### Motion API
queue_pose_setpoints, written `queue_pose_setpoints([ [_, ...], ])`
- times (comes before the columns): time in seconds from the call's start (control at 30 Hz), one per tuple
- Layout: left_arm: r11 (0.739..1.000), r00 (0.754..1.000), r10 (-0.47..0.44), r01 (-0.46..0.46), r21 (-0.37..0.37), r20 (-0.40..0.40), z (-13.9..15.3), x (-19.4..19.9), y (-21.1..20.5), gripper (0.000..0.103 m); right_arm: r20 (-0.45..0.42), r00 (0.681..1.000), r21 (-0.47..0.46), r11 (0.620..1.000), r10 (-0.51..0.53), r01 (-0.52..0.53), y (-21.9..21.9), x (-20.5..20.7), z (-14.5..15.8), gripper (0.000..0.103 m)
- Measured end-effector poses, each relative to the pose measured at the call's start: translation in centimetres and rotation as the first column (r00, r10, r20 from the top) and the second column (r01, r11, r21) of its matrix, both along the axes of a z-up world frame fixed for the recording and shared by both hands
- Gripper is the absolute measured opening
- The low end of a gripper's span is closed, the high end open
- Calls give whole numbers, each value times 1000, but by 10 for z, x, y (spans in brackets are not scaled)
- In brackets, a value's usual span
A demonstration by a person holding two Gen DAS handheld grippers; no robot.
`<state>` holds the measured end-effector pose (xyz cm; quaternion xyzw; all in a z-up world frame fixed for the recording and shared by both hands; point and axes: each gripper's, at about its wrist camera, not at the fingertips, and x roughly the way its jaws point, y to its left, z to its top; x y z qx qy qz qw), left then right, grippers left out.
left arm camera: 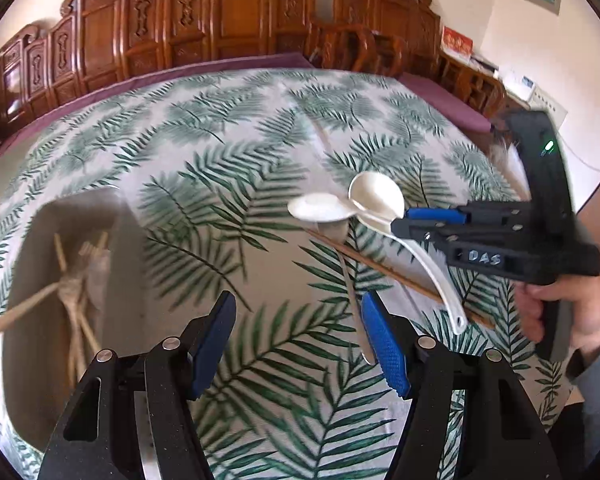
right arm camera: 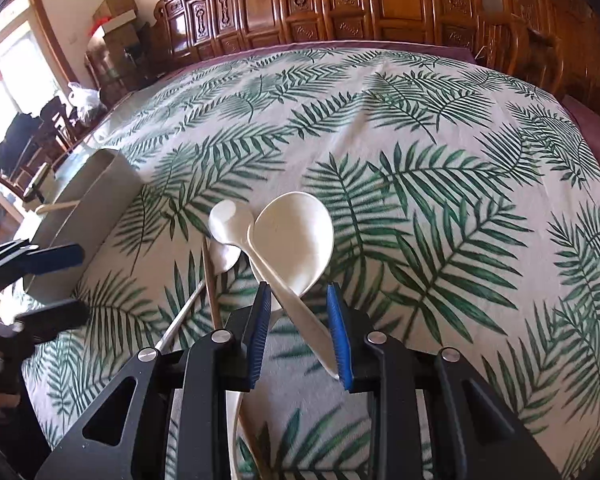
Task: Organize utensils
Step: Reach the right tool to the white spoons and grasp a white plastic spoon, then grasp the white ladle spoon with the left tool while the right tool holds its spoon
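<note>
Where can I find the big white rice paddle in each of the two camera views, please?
Left wrist view: the big white rice paddle is right of centre, its head just left of the right gripper.
Right wrist view: the paddle is at centre, its handle running down between the right gripper's blue pads.
Shared landmark: the smaller white spoon lies just left of the paddle's head in both.

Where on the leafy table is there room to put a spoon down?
The far half of the leaf-print tablecloth is bare, up to the carved wooden bench backs; so is the right side. It is crowded around the large white plastic spoon, small white spoon, wooden chopstick and grey utensil box.
</note>
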<state>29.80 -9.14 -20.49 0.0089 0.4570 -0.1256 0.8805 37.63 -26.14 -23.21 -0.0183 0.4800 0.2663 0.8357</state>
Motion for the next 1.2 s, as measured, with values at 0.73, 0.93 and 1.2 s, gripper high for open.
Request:
queue_pose_setpoints([
  [0.73, 996, 997, -76, 78, 36, -31, -18, 19, -84, 56, 32, 992, 65, 991, -120, 118, -64, -15, 23, 4],
  [0.93, 995, 995, -76, 80, 60, -65, -30, 30, -99, 34, 41, 990, 72, 988, -137, 134, -70, -18, 25, 4],
  [1.2, 994, 995, -89, 91, 57, -46, -19, 17, -92, 8, 54, 990, 61, 990, -128, 124, -57, -24, 31, 4],
])
